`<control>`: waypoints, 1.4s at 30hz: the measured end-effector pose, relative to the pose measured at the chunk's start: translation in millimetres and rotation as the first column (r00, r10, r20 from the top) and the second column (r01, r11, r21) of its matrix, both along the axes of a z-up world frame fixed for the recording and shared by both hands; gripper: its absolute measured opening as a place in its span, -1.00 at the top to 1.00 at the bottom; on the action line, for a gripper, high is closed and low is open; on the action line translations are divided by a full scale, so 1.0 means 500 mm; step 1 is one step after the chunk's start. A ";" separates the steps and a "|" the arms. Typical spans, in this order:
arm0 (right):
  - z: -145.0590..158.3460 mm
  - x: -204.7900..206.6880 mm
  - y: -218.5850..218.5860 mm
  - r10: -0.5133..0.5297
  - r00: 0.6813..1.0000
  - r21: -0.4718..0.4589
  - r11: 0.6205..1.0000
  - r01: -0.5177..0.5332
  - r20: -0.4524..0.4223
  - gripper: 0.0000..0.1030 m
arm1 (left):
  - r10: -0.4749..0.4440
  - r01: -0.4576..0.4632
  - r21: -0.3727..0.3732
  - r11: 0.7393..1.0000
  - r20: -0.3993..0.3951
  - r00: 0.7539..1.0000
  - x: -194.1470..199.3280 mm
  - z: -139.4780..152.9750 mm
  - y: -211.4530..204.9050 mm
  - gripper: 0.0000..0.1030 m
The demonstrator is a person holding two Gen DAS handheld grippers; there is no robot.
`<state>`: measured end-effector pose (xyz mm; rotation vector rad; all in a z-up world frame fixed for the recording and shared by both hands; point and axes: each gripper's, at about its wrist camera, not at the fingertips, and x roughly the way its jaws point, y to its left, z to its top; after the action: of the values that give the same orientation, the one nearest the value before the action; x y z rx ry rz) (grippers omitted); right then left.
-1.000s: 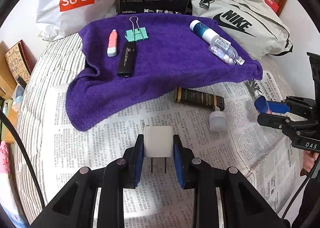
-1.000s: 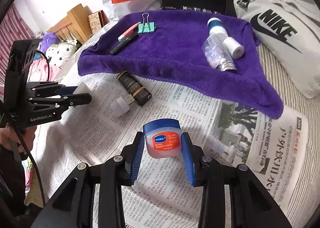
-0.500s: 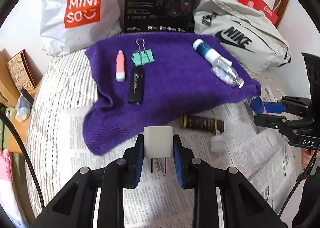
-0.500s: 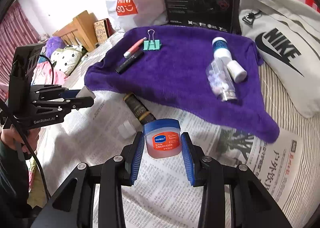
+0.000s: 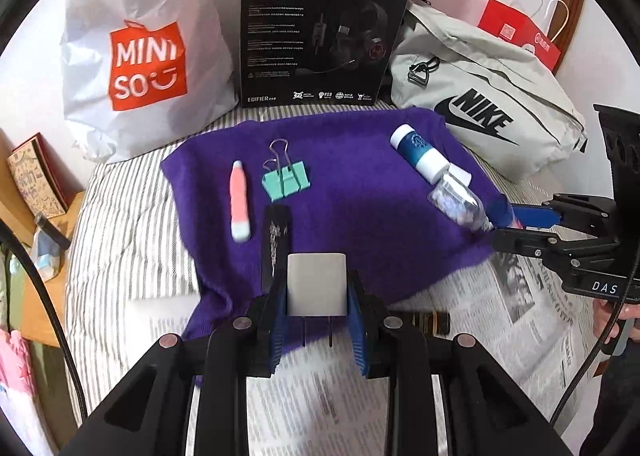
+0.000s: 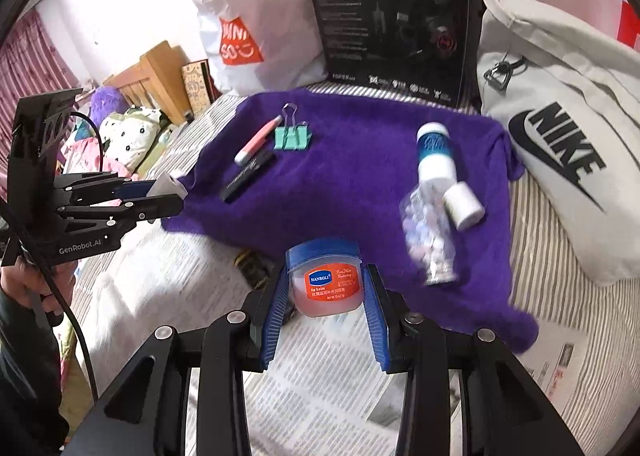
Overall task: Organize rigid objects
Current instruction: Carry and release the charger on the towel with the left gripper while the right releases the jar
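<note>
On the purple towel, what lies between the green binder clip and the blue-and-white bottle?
Nothing: between the green binder clip and the blue-and-white bottle the purple towel is bare, in both wrist views.

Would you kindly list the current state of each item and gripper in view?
left gripper: shut on white charger plug, prongs pointing down
right gripper: shut on lip balm jar, blue lid on
binder clip: lying on purple towel, handles up
pink tube: lying flat, capped
black stick: lying flat
blue-and-white bottle: on its side
clear pill bottle: on its side
</note>
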<state>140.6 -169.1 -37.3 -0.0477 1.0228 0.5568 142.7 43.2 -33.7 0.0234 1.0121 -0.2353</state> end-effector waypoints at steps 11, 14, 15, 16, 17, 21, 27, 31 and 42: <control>-0.026 0.095 0.013 -0.028 0.999 -0.020 0.999 0.028 -0.025 0.27 | -0.012 0.012 0.008 1.000 -0.038 0.999 0.097 -0.038 -0.028 0.50; -0.045 0.110 0.020 -0.026 0.999 -0.039 0.999 0.024 -0.040 0.27 | -0.013 0.014 0.005 1.000 -0.052 0.999 0.118 -0.054 -0.033 0.50; -0.051 0.114 0.022 -0.026 0.999 -0.046 0.999 0.024 -0.044 0.27 | -0.015 0.015 0.002 1.000 -0.059 0.998 0.126 -0.060 -0.036 0.50; -0.058 0.118 0.024 -0.024 0.999 -0.054 0.998 0.021 -0.049 0.27 | -0.014 0.014 0.002 1.000 -0.061 0.998 0.131 -0.064 -0.037 0.50; -0.063 0.121 0.026 -0.022 0.998 -0.060 0.998 0.019 -0.052 0.27 | -0.016 0.016 0.002 1.000 -0.064 0.998 0.136 -0.068 -0.039 0.50; -0.078 0.129 0.031 -0.017 0.998 -0.078 0.997 0.012 -0.061 0.27 | -0.025 0.025 0.002 1.000 -0.073 0.997 0.155 -0.079 -0.047 0.50; -0.094 0.134 0.035 -0.006 0.998 -0.101 0.995 -0.001 -0.068 0.27 | -0.043 0.044 0.019 0.999 -0.079 0.996 0.177 -0.089 -0.066 0.50; -0.107 0.140 0.037 -0.002 0.997 -0.107 0.994 -0.006 -0.073 0.27 | -0.057 0.059 0.027 0.998 -0.086 0.995 0.193 -0.097 -0.076 0.50; -0.129 0.147 0.045 0.009 0.997 -0.125 0.992 -0.019 -0.076 0.27 | -0.081 0.088 0.067 0.994 -0.097 0.992 0.219 -0.108 -0.089 0.49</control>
<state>213.9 -146.7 -101.9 -0.1459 1.1313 0.5097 252.2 -1.5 -87.5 0.1210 1.1146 -0.2798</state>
